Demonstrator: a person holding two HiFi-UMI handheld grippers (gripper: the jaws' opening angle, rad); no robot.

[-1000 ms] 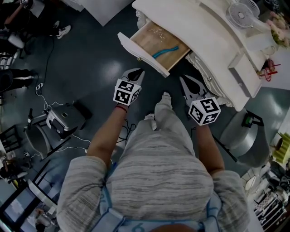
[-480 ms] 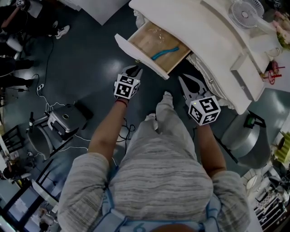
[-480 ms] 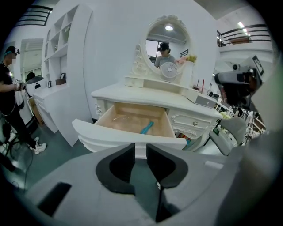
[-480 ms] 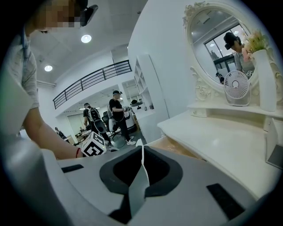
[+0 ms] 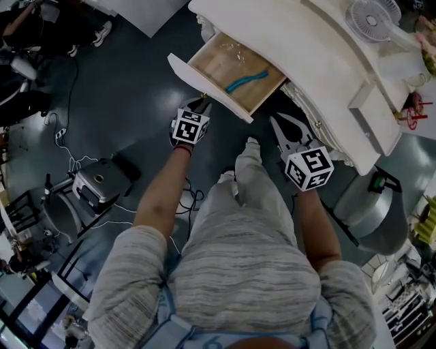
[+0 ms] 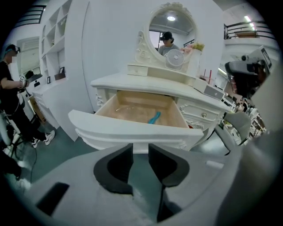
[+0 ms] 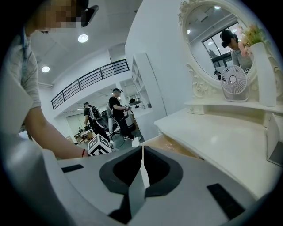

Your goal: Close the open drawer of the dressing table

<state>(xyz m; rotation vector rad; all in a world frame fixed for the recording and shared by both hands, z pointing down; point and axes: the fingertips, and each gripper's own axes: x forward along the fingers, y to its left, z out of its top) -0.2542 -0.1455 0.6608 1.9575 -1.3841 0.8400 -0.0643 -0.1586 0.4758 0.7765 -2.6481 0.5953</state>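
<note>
The white dressing table [image 5: 306, 54] has one drawer [image 5: 204, 85] pulled far out, with a wooden floor and a blue strip [image 5: 246, 78] lying inside. My left gripper [image 5: 201, 103] is just in front of and below the drawer's white front panel [image 6: 132, 132]. Its jaws have just been opening and stand apart with nothing between them. In the left gripper view the left gripper [image 6: 140, 148] points at that panel, apart from it. My right gripper [image 5: 275, 121] hovers to the right of the drawer beside the table's carved side, shut and empty. The right gripper [image 7: 142, 150] looks across the tabletop [image 7: 212, 132].
A small fan [image 5: 368, 20] and an oval mirror [image 6: 170, 31] stand on the table. A grey machine [image 5: 99, 180] with cables lies on the dark floor at the left. A round silver stool [image 5: 371, 204] is at the right. People [image 6: 11, 88] stand at the left.
My left gripper has moved closer to the drawer's front panel and lower. The right gripper has shifted only slightly.
</note>
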